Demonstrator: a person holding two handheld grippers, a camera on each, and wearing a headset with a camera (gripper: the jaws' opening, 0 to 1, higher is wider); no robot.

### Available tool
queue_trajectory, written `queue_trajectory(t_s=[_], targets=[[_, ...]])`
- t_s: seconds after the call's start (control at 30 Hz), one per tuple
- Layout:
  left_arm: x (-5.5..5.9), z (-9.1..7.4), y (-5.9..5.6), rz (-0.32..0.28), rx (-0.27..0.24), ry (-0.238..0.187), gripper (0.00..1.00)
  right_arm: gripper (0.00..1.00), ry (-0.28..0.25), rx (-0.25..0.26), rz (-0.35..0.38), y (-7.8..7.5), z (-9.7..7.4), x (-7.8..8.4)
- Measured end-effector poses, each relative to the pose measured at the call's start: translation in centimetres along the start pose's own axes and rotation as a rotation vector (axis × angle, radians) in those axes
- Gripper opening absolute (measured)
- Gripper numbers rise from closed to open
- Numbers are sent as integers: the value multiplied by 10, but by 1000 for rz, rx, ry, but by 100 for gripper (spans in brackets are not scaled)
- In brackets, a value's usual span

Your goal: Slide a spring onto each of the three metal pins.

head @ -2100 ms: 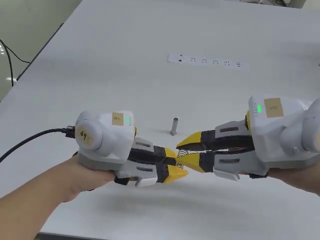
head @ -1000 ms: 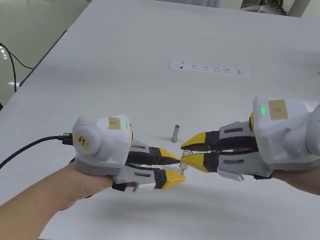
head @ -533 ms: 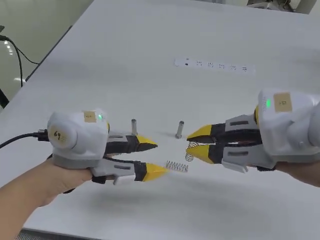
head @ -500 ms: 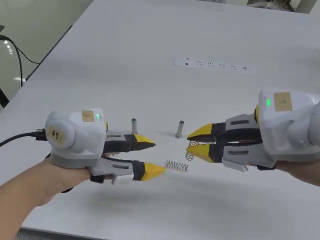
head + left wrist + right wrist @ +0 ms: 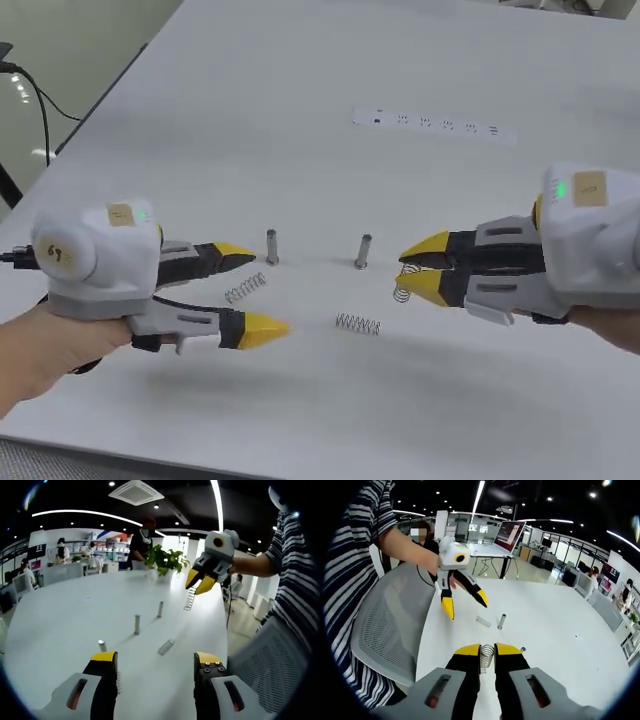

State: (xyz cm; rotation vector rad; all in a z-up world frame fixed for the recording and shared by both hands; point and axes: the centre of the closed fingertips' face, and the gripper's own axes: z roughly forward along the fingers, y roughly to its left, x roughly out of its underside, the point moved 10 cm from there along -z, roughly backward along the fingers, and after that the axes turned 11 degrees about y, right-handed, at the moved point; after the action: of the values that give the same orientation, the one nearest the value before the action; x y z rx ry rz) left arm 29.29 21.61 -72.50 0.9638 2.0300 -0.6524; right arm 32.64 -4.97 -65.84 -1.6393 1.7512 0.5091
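Left gripper [image 5: 260, 290], well left of the reference pin [image 5: 364, 250]: fingers spread wide, holding nothing. First spring [image 5: 245, 289] lies on the worktop [image 5: 300, 120], seen between those fingers. Second pin [image 5: 271, 246] stands upright, left of the reference pin. Second spring [image 5: 357, 324] lies loose near the reference pin, on the person's side. Right gripper [image 5: 405, 272], just right of the reference pin: fingers clenched on the third spring [image 5: 486, 656], raised off the worktop.

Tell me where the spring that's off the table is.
In the head view, the spring is pinched in the right gripper, right of centre, just beside the right-hand pin.
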Motion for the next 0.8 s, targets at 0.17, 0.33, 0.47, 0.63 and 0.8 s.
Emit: queue_trajectory(t_s=[0.17,0.33,0.47,0.63,0.8], targets=[[7,-3,4,-12,-22,10,67,7,7,10,8,-2,1,4],[17,-6,7,-13,-37,49,77,7,9,24,16,-4,-1,7],[21,-11,12,-33,-55,47,84,7,18,38,26,-8,-3,11],[22,-13,15,-49,-67,35,94,7,25,61,36,-12,-5,14],[21,-16,15,-59,-61,18,98,7,28,95,71,-21,-10,22]])
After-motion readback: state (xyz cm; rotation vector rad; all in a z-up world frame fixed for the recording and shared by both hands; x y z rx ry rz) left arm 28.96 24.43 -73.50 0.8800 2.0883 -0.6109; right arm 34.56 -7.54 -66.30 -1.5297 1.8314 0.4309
